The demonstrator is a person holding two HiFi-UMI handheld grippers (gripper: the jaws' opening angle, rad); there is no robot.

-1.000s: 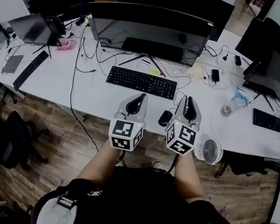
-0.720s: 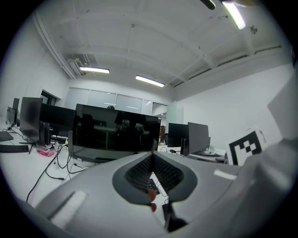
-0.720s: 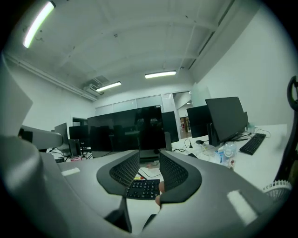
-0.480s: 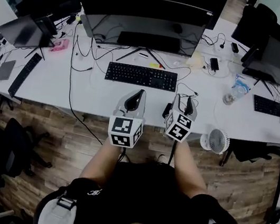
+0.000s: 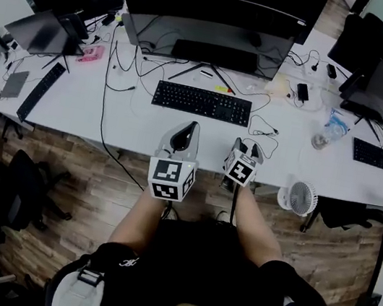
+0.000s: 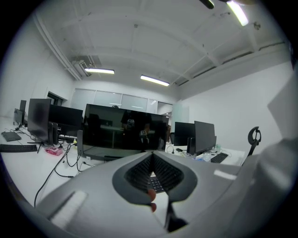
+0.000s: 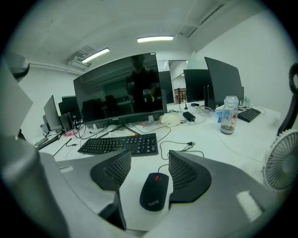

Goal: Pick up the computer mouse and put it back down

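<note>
White table in an office carries the computer mouse, lying untouched between the jaws of the right hand-held gripper, which have just been opening wide. This looks like the pick-up approach: next, close on its sides and lift. The left hand-held gripper is closed and empty.

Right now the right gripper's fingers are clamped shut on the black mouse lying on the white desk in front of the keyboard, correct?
Not clamped. The right gripper view shows the right gripper with its fingers apart, having just been opening; the black mouse lies between them, not gripped, on the white desk in front of the keyboard.
</note>
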